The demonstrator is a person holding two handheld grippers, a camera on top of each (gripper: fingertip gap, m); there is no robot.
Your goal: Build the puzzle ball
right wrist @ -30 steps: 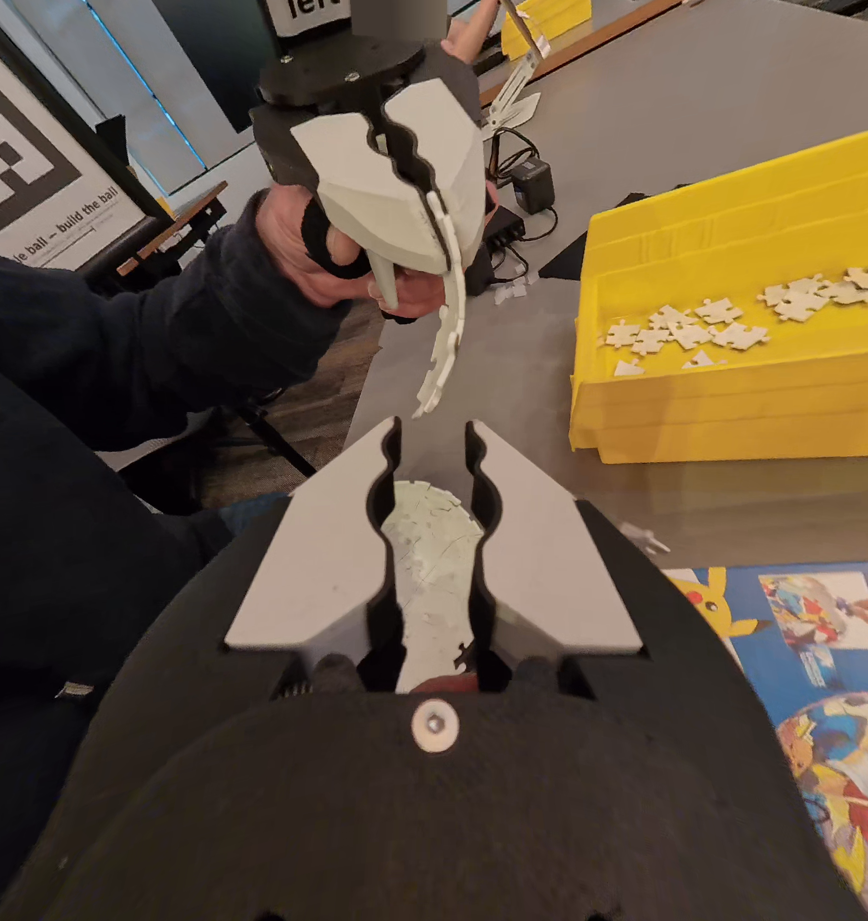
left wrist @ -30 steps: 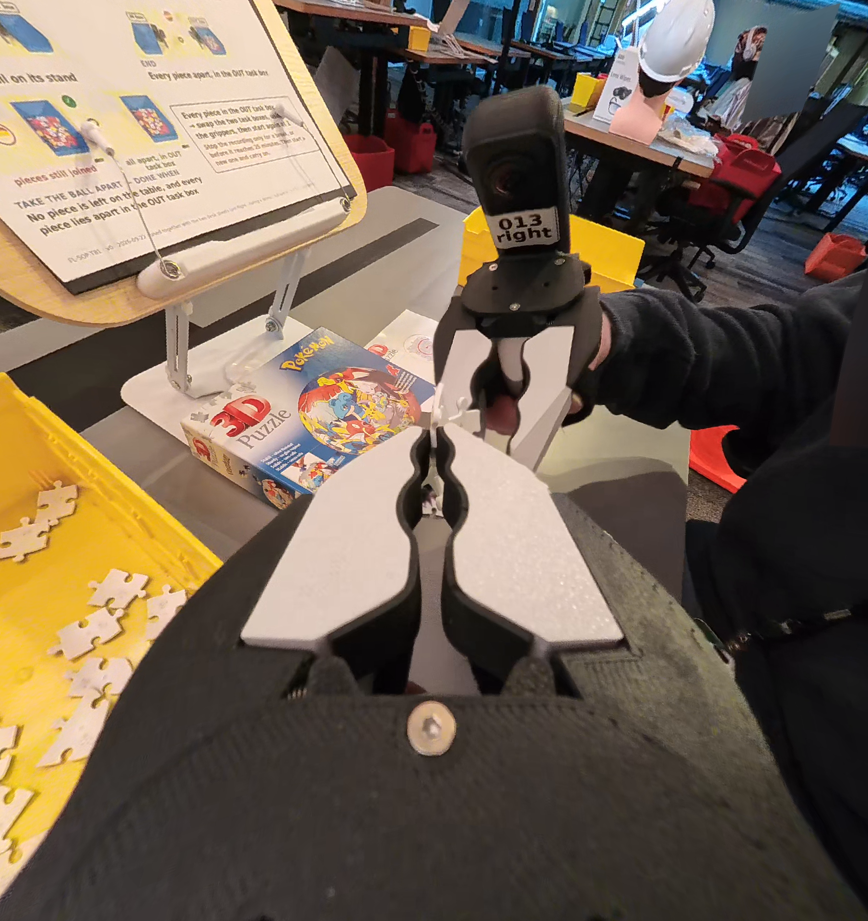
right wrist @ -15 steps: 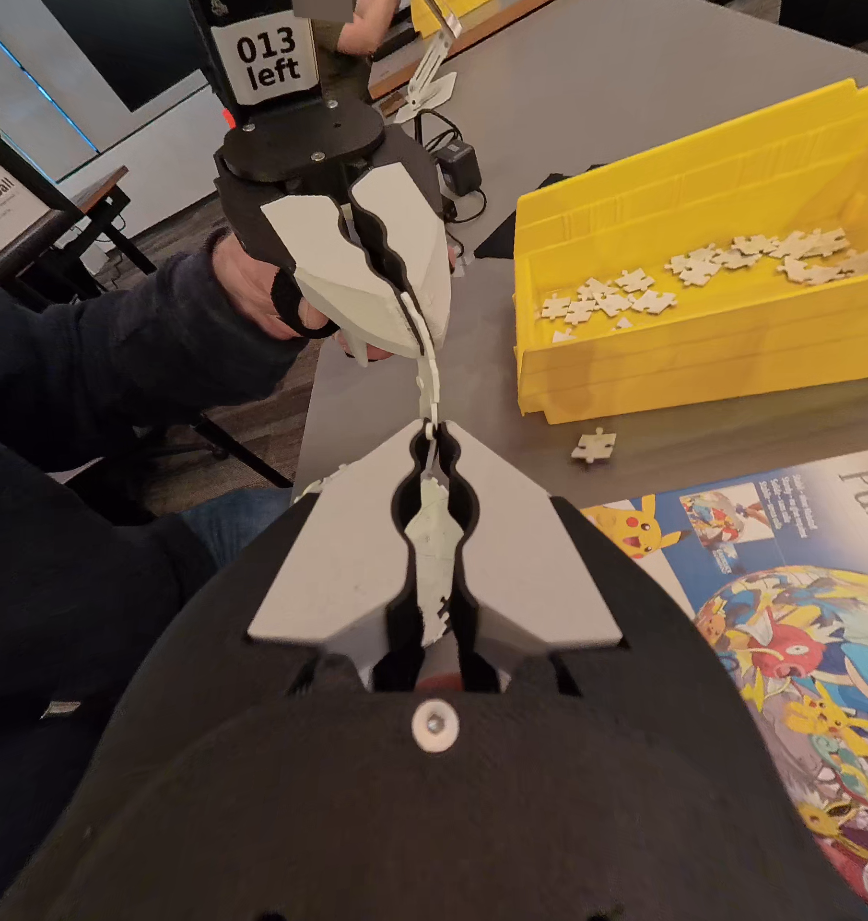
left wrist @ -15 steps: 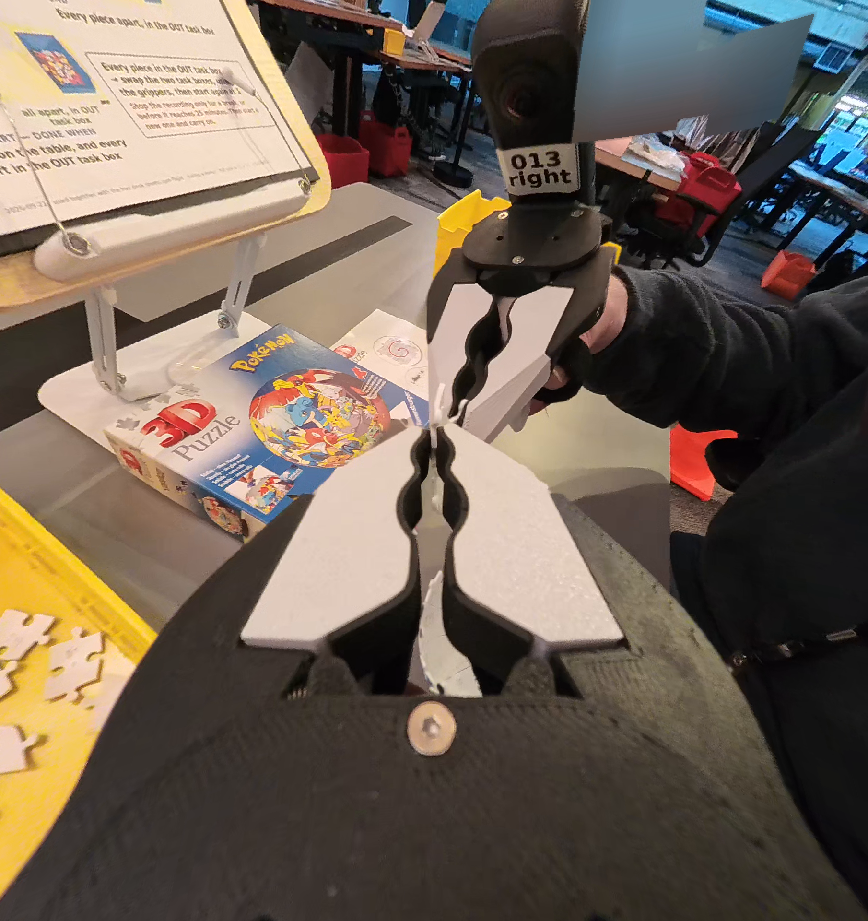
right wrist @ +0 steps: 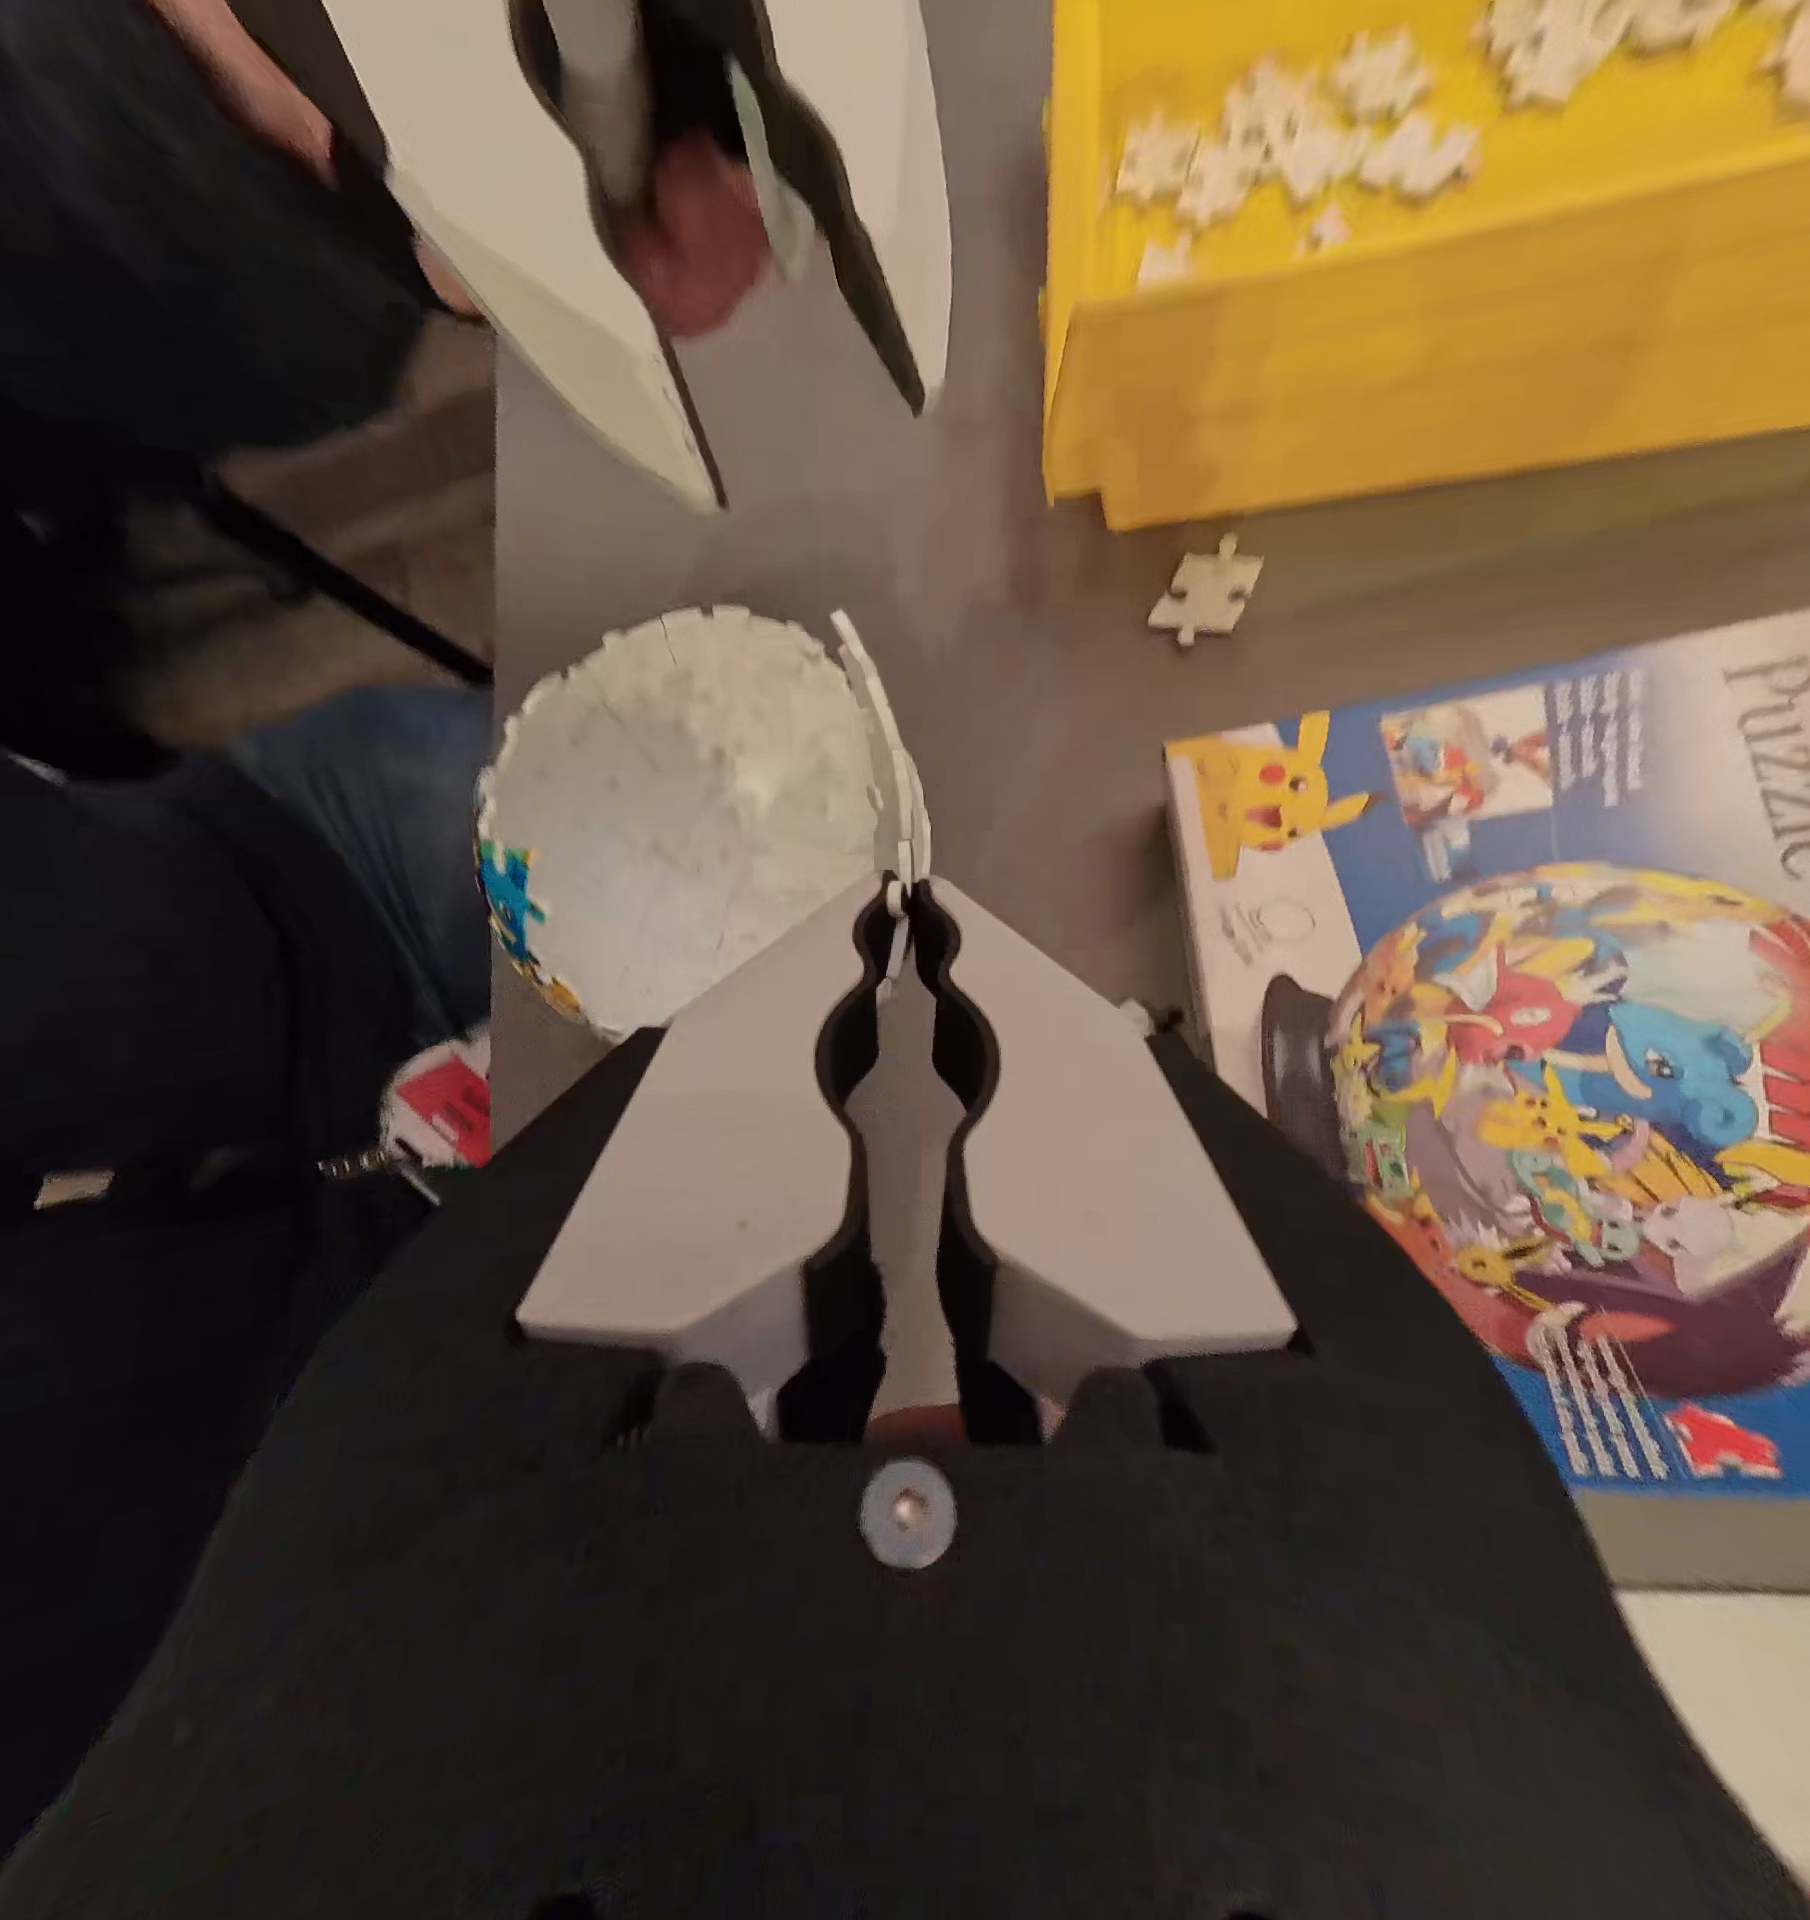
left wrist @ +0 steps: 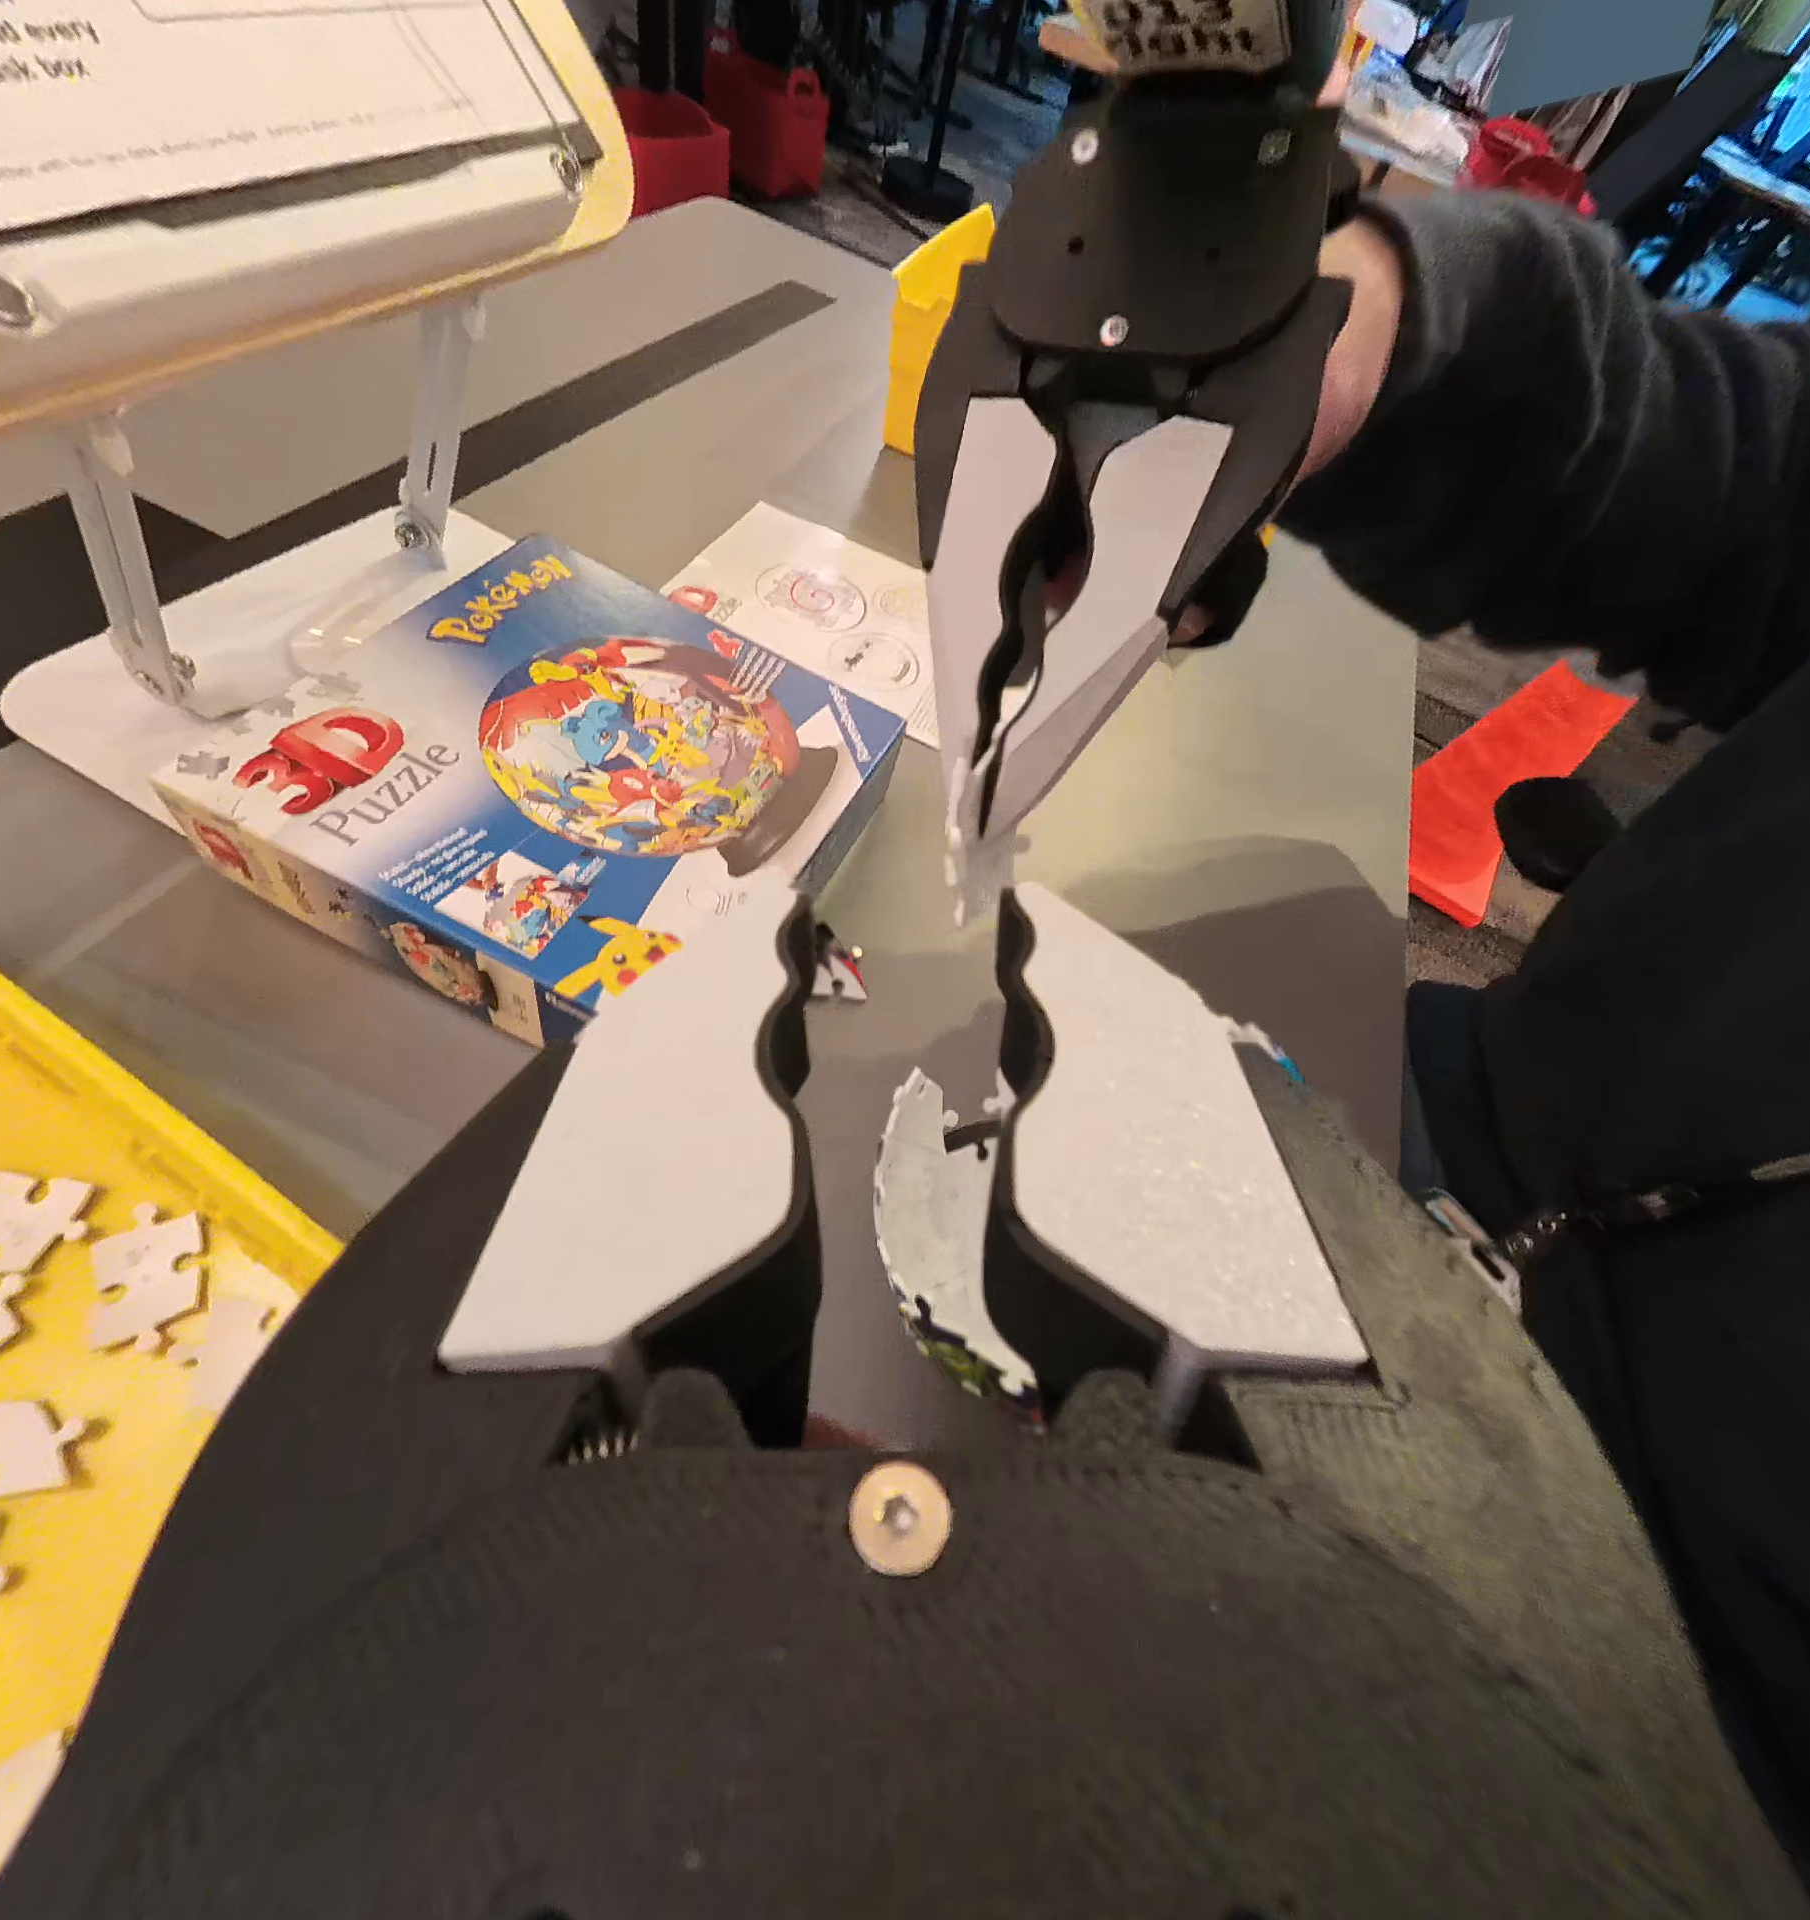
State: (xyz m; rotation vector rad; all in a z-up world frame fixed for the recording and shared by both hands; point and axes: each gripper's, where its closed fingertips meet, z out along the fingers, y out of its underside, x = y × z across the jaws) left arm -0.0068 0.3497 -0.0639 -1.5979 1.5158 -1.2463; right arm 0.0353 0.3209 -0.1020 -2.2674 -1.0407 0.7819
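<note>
My right gripper (right wrist: 901, 894) is shut on the end of a curved strip of joined white puzzle pieces (right wrist: 885, 748). The strip stands on edge beside the half-built puzzle ball (right wrist: 672, 821), an open bowl that is white inside and coloured outside, on the grey table. My left gripper (left wrist: 901, 904) is open and holds nothing. In the left wrist view the right gripper (left wrist: 984, 821) hangs just above my left fingertips with the strip (left wrist: 968, 842) in it, and the ball's edge (left wrist: 927, 1226) shows between my left fingers. In the right wrist view the left gripper (right wrist: 813, 452) is open beyond the strip.
A yellow bin (right wrist: 1296, 395) holding several loose white pieces stands on the table and also shows in the left wrist view (left wrist: 7, 1060). The puzzle box (left wrist: 527, 769) lies flat. One loose piece (right wrist: 1205, 590) lies by the bin. An instruction board on a stand (left wrist: 257, 156) is at the back left. The gap from one gripper's tips to the other's is roughly 7 centimetres.
My left gripper opened and let go of the strip. My right gripper, open a second ago, shut on the strip's end and now holds it alone, lower by the half ball.
</note>
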